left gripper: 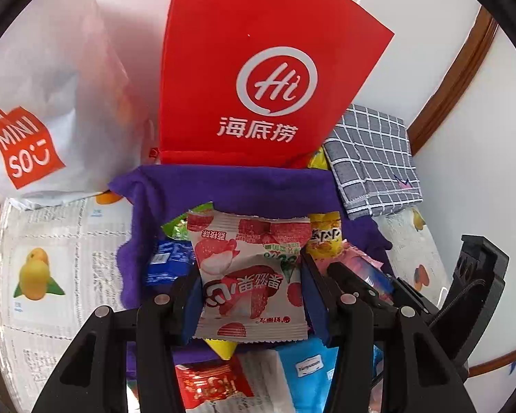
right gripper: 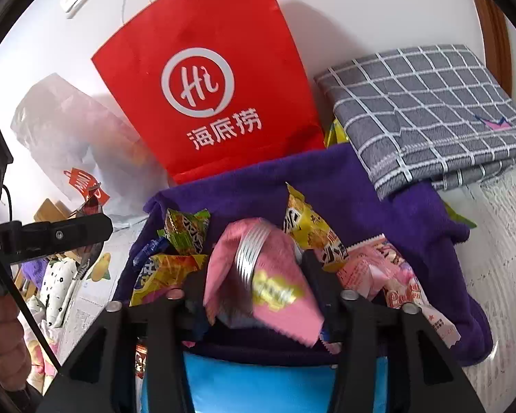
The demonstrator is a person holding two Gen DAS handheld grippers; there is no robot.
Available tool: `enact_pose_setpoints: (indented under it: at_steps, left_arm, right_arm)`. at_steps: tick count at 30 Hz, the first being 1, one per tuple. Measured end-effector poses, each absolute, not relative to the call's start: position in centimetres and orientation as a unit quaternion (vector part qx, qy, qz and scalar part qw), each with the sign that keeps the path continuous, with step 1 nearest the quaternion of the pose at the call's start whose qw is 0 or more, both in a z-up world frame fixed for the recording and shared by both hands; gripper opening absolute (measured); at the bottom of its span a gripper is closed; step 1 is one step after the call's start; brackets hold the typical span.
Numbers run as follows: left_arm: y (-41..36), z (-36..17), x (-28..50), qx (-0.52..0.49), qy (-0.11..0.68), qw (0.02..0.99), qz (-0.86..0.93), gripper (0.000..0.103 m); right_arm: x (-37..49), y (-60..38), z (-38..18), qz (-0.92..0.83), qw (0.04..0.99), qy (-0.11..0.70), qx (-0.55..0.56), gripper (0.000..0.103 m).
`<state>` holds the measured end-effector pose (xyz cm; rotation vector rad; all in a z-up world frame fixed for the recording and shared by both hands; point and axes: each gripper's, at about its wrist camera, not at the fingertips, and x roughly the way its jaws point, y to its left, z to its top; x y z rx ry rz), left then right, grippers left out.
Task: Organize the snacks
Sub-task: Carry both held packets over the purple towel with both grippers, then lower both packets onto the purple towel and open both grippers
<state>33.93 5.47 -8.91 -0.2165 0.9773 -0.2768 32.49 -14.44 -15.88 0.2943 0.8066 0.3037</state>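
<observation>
My left gripper [left gripper: 249,285] is shut on a white and red lychee snack packet [left gripper: 247,261], its blue pads pressing both side edges, above a purple cloth [left gripper: 223,189] heaped with snacks. My right gripper [right gripper: 254,275] stands open over the same purple cloth [right gripper: 344,172]. A pink snack packet [right gripper: 278,258] hangs tilted and blurred between its fingers, and the pads do not seem to press on it. Around it lie a yellow packet [right gripper: 302,220], a green packet [right gripper: 185,230] and a pale pink packet [right gripper: 395,275]. The right gripper's fingers [left gripper: 347,275] show just right of the lychee packet.
A red paper bag [left gripper: 258,69] stands against the wall behind the cloth, with a white Miniso bag [left gripper: 51,103] on its left and a folded grey checked cloth [left gripper: 375,158] on its right. A fruit-print table cover [left gripper: 51,241] lies underneath. A blue packet [right gripper: 258,378] sits under my right gripper.
</observation>
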Motion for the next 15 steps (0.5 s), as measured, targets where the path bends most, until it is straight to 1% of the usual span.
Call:
enact_pose_setpoints:
  at_steps: [1, 3, 9, 15]
  left_arm:
    - [5.4, -9.0, 34.0, -0.107, 0.467, 0.867, -0.137, 0.049]
    - [5.1, -9.3, 34.1, -0.113, 0.466, 0.866, -0.143, 0.049]
    - [4.4, -10.6, 34.6, -0.128, 0.474, 0.858, -0.153, 0.049]
    - [4.1, -12.1, 35.4, -0.135, 0.491, 0.849, -0.140, 0.050]
  right_arm:
    - [32.5, -14.5, -15.9, 0.147, 0.896, 0.392, 0.146, 0.052]
    - [32.5, -14.8, -15.8, 0.150, 0.893, 0.394, 0.157, 0.060]
    - [31.6, -15.3, -14.6, 0.165, 0.898, 0.370, 0.173, 0.060]
    - [30.6, -14.8, -13.4, 0.167, 0.914, 0.344, 0.136, 0.060]
